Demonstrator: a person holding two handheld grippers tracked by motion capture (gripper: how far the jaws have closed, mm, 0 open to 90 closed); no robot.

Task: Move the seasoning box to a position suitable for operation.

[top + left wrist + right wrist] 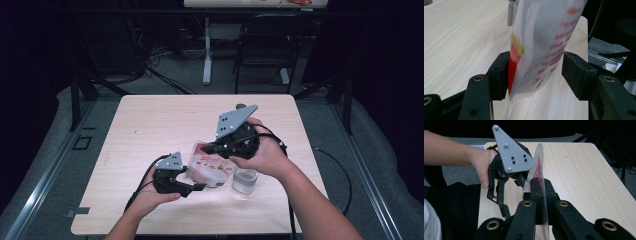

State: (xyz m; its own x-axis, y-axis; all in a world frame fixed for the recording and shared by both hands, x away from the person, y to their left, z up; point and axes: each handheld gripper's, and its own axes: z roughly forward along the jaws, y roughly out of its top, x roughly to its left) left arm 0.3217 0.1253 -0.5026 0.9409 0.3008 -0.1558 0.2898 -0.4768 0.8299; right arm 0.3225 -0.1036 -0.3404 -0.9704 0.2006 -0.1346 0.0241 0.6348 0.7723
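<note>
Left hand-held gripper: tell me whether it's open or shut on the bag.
Open. In its own view the left hand-held gripper has the plastic bag between its jaws, one pad touching the bag's red edge, the other pad standing clear.

Light wood-grain square table (150, 125) sitting on a grey carpeted floor (165, 82). Room staying dark around it, black curtains or walls hanging at both sides. Black metal chair (265, 45) standing beyond the far edge, next to a white table leg (207, 50) of a second desk. Black cables (150, 65) lying tangled on the floor behind. Metal floor rails (45, 175) running along both sides.
</note>
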